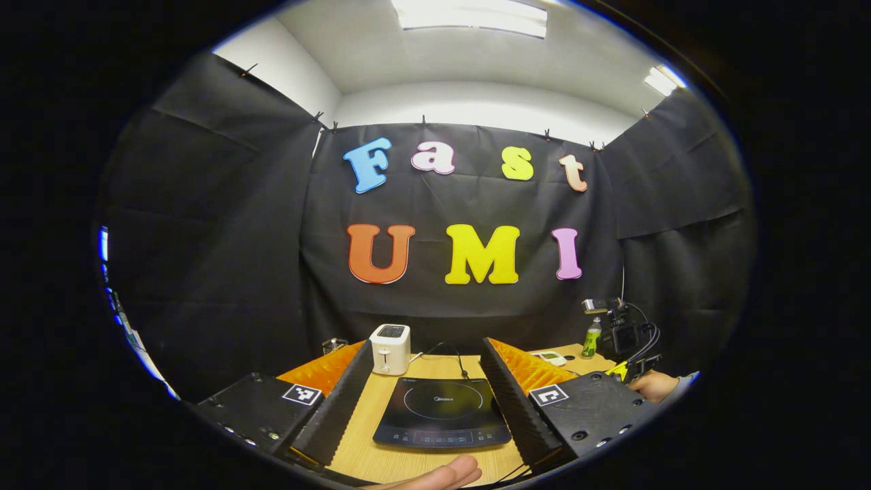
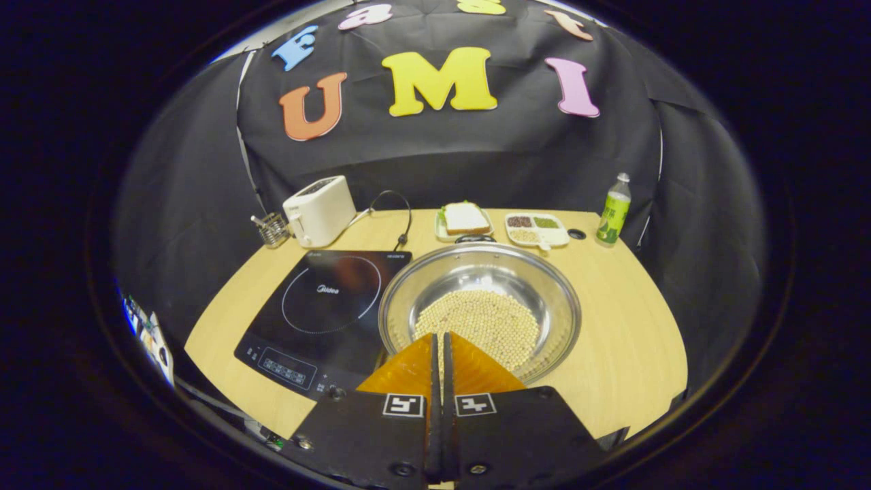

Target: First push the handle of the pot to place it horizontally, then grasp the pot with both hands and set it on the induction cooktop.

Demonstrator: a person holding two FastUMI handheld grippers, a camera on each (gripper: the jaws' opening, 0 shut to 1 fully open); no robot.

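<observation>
Directly ahead of right hand-held gripper [image 2: 439, 340], pot [image 2: 480, 309], beside induction cooktop [image 2: 326, 306]

Both tongs, the left tongs [image 1: 427, 401] and the right tongs [image 2: 439, 371], have black bodies with silver screws and square black-and-white tags. Beside the left tongs, a hand [image 1: 653, 385] shows a grey sleeve cuff.

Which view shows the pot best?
The right gripper view: the pot sits whole beside the cooktop, its beans visible. The left gripper view faces the cooktop and gives no look at the pot.
</observation>
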